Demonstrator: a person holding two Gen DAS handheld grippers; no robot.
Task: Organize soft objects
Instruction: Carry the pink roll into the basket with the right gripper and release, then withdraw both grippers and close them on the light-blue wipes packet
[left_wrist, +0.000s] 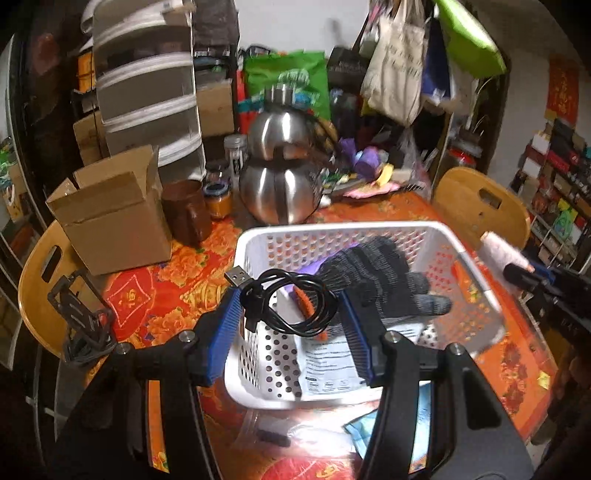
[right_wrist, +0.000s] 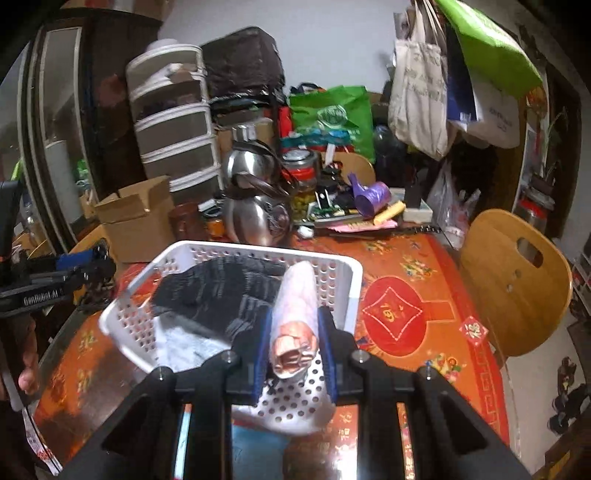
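A white perforated basket (left_wrist: 343, 230) (right_wrist: 343, 269) stands on the red and orange tablecloth. A dark knitted glove (left_wrist: 376, 269) (right_wrist: 229, 288) lies inside it on a printed sheet. My left gripper (left_wrist: 291, 299) holds a coiled black USB cable (left_wrist: 288, 299) between its blue pads, over the basket's near left corner. My right gripper (right_wrist: 293, 332) is shut on a pale pink cone-shaped yarn spool (right_wrist: 297, 317) over the basket's near edge. The spool also shows in the left wrist view (left_wrist: 504, 251) at the right.
A steel gourd-shaped flask (left_wrist: 280, 162) (right_wrist: 255, 206), a brown jar (left_wrist: 186, 212) and an open cardboard box (left_wrist: 110, 218) (right_wrist: 136, 218) stand behind the basket. Wooden chairs (left_wrist: 480, 206) (right_wrist: 517, 284) flank the table. Clutter and hanging bags fill the back.
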